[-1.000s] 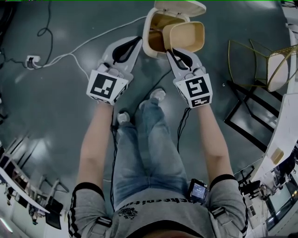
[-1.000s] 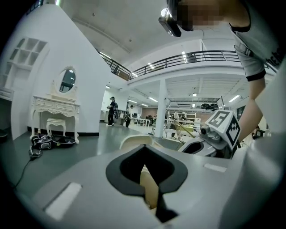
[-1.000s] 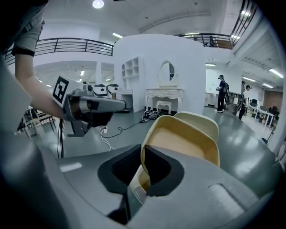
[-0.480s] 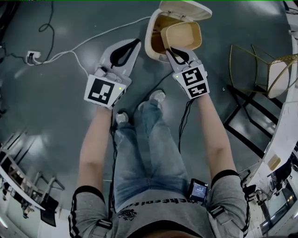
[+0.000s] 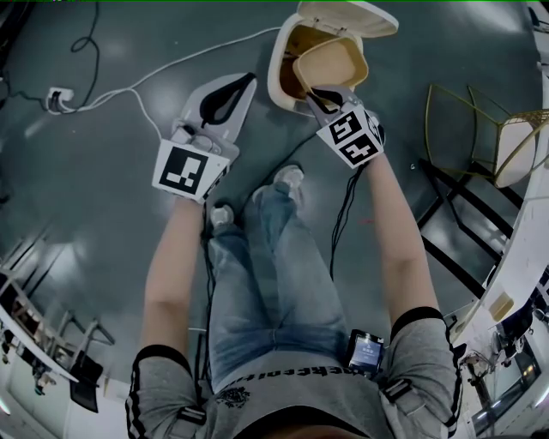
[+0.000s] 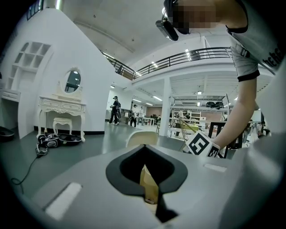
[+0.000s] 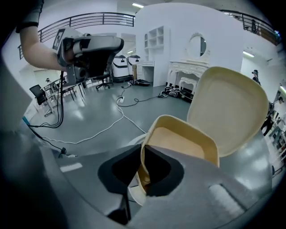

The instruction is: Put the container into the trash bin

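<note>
A cream trash bin (image 5: 279, 64) stands on the grey floor at the top of the head view, with its lid (image 5: 347, 15) tipped open. My right gripper (image 5: 323, 96) is shut on the near wall of a beige container (image 5: 333, 62), which is tilted over the bin's mouth. In the right gripper view the container (image 7: 187, 143) sits in front of the raised lid (image 7: 232, 107), its wall pinched in my right gripper (image 7: 143, 165). My left gripper (image 5: 226, 96) hangs left of the bin, apart from it, with the jaws together. A beige sliver shows behind my left gripper (image 6: 146, 156).
A white cable (image 5: 154, 81) runs across the floor to a power strip (image 5: 58, 101) at the left. A gold-framed chair (image 5: 480, 120) and a black frame (image 5: 463, 223) stand to the right. The person's shoes (image 5: 292, 176) are just short of the bin.
My right gripper has carried the container forward and left, from beside the bin's rim to over its opening, and tilted it. The left gripper has barely moved.
</note>
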Motion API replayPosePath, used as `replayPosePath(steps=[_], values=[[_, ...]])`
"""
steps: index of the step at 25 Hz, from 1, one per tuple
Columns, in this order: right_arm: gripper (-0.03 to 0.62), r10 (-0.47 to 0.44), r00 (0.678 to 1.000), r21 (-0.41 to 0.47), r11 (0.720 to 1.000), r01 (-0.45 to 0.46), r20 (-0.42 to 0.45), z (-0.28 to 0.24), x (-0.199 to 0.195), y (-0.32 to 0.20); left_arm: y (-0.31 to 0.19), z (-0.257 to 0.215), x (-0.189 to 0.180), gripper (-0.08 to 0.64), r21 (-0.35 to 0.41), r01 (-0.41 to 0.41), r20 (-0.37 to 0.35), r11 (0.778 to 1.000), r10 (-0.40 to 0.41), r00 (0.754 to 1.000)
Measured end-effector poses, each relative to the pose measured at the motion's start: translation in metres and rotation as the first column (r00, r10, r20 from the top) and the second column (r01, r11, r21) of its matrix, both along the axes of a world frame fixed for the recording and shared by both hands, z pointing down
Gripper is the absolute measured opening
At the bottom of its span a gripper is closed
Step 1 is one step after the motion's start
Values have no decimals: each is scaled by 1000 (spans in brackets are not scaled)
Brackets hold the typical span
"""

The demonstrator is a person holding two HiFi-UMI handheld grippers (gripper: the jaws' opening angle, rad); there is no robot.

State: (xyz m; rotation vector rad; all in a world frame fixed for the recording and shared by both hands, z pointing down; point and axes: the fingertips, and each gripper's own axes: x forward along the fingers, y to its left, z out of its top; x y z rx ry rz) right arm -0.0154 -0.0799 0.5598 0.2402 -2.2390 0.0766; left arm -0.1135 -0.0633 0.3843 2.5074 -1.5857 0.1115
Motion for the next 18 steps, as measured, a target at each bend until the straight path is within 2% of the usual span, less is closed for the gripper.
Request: replayPosePath(steps=[4,10,18], values=[[28,-23,999,-18,1000,23,-47,15,3,-5,-3,-2,1,14,40,0,-9,999,1,1000],[28,-61,993,-44,997,57,-98,35,3,-11,-3,10,0,14,-13,13,4,1000,-13,1000],[29,-89,984,-92,993,75,-157,55,2,-15,-6,13,-3,14,-14,16,3,1000,-16,1000]])
